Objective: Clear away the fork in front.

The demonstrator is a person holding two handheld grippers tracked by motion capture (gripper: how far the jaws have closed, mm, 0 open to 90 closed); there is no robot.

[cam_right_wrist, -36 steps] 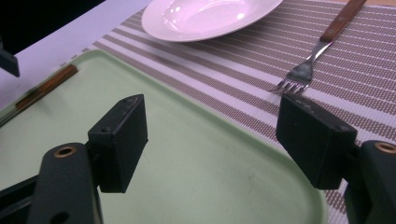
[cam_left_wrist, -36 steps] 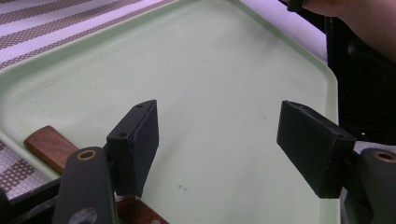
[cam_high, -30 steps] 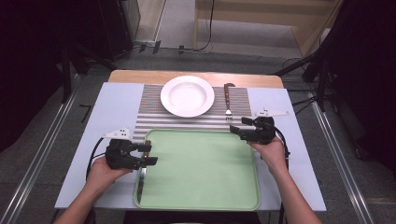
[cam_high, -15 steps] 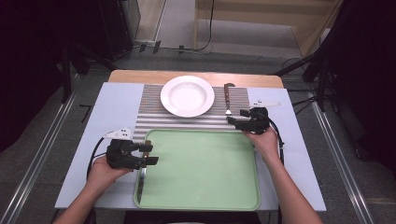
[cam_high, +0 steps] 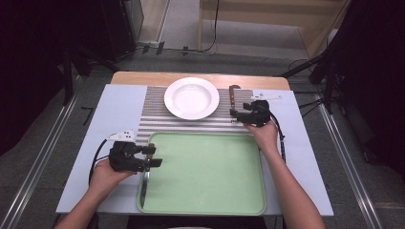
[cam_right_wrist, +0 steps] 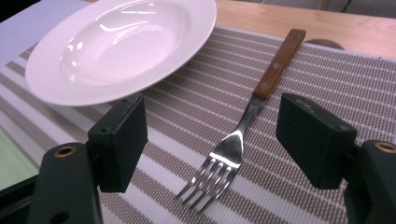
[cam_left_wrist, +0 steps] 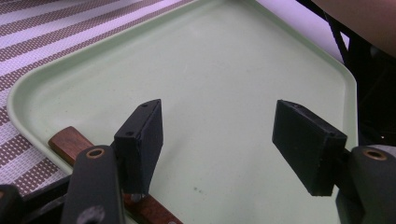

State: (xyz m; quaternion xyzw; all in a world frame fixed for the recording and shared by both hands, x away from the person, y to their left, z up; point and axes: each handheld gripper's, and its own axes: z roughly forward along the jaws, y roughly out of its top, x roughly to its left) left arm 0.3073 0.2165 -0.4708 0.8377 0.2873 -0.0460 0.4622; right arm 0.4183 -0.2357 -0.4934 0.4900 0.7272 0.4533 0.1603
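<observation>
A fork (cam_right_wrist: 223,157) with a wooden handle lies on the striped placemat (cam_high: 157,110), right of the white plate (cam_high: 191,98). My right gripper (cam_high: 235,116) stands open low over the fork's (cam_high: 233,98) tines, its jaws either side of them in the right gripper view (cam_right_wrist: 212,127). A green tray (cam_high: 205,176) sits at the table's near side. A knife (cam_high: 143,183) with a wooden handle (cam_left_wrist: 67,140) lies along the tray's left side. My left gripper (cam_high: 153,156) hovers open above that handle, with nothing between its jaws (cam_left_wrist: 217,126).
The plate (cam_right_wrist: 121,46) is close to the left of the right gripper's jaws. A pale blue cover (cam_high: 110,114) lies over the wooden table (cam_high: 143,77). Dark stands and cables surround the table.
My right gripper has moved from the tray's far right corner away from the person, onto the placemat over the fork. The left gripper has barely moved.
</observation>
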